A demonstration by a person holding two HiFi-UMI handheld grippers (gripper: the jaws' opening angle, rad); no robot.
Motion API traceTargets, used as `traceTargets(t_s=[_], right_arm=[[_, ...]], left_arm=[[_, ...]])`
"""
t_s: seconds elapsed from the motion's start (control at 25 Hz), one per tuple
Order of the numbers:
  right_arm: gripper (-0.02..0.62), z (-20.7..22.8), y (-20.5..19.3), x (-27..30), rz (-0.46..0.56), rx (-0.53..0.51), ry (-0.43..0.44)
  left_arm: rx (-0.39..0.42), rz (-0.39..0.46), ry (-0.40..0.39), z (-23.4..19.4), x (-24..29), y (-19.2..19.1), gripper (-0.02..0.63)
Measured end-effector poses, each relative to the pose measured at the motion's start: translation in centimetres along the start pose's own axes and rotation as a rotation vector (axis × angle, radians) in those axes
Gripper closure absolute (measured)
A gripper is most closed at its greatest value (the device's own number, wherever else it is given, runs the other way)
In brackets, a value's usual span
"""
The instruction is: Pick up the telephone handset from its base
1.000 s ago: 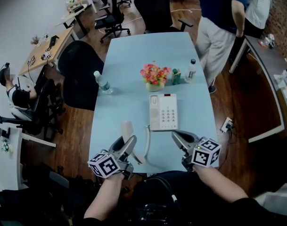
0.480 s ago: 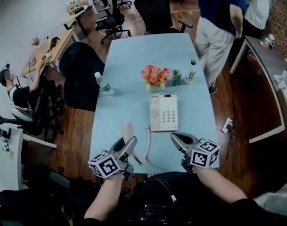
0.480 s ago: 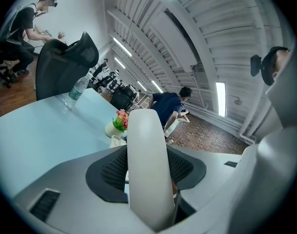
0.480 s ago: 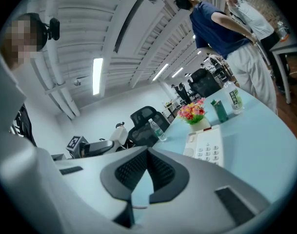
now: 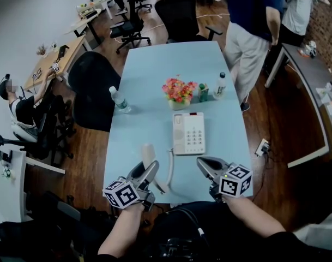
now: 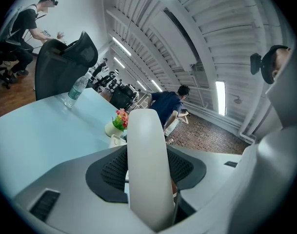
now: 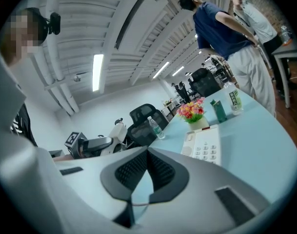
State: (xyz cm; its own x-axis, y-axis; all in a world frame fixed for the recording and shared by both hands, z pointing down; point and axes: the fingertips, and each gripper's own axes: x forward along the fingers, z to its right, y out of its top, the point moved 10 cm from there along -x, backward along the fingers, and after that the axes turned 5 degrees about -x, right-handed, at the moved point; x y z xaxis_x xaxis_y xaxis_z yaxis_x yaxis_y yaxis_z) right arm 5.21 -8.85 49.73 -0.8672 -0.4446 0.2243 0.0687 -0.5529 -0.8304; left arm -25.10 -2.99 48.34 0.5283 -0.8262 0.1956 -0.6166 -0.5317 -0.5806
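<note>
Pale blue office table (image 5: 149, 108) spans the middle. Nearest, left of the telephone base (image 5: 188, 133), the left gripper (image 5: 148, 169) is clamped on the white handset (image 5: 148, 152), which is off the base; its cord (image 5: 169, 165) curves toward the base. Just in front of the base, the right gripper (image 5: 206, 164) has its jaws together, empty. Behind the base stand flowers (image 5: 178, 88).
</note>
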Motion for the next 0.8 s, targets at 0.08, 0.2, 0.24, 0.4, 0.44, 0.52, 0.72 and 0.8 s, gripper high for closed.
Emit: traceTargets(t_s=[0.08,0.2,0.24,0.4,0.44,0.52,0.72,0.8], right_arm=[[0.581,-0.17,0.27,-0.09,0.002,-0.008,0.002],[0.581,-0.19,0.16,-0.10,-0.002,-0.016,0.006],[0.581,-0.07,-0.10,-0.08,-0.003,-0.014,0.009],[0.581,0.01,-0.41,0.04,-0.011,-0.016,0.012],[0.581,0.01,-0.39,0.08,-0.012,-0.017,0.014],[0.581,-0.14,-0.10,0.14,-0.010,-0.022,0.018],[0.581,-0.46,0.42,0.24,-0.010,-0.039,0.023],[0.581,-0.16,-0.03,0.33,-0.013,-0.032,0.030]], left_arm=[[0.001,-0.004,-0.003,0.07,0.19,-0.02,0.380],[0.000,-0.009,-0.005,0.11,0.41,-0.08,0.380],[-0.002,-0.011,-0.004,0.08,0.44,-0.11,0.380],[0.010,-0.014,0.012,0.19,0.34,0.08,0.381],[0.013,-0.015,0.016,0.12,0.33,0.08,0.380],[0.006,-0.016,0.019,-0.31,0.29,-0.15,0.380],[0.004,-0.016,0.026,-0.08,0.37,0.00,0.380],[0.019,-0.018,0.031,0.26,0.43,0.33,0.380]])
